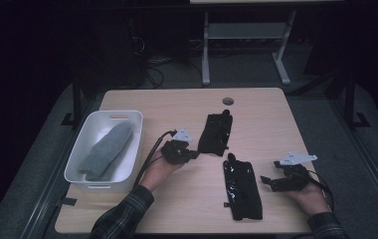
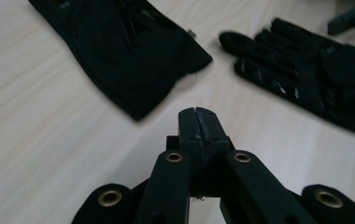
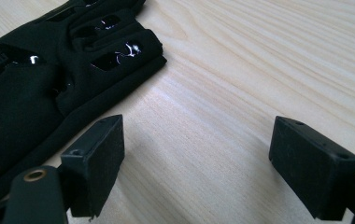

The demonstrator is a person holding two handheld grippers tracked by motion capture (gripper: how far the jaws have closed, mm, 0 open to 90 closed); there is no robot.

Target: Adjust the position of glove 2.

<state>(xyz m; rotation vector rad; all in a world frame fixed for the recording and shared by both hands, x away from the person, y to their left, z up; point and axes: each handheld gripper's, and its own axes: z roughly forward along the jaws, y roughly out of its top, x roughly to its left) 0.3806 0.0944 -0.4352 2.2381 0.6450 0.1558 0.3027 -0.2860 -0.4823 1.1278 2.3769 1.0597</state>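
Left tool [image 2: 196,122], jaws together and empty, sits just short of the far glove [image 2: 129,51]. Right tool [image 3: 199,163], jaws apart, beside the near glove [image 3: 49,70]. Likely next: reopen and grasp.

Pale wood-grain table top [image 1: 256,107]. White plastic bin [image 1: 130,122] at the table's left edge, holding a grey fuzzy mitten [image 1: 105,149]. Two black fabric gloves [image 1: 216,132] [image 1: 242,188], glossy black patches on the nearer. Person's sleeve [image 1: 122,216]: dark plaid.
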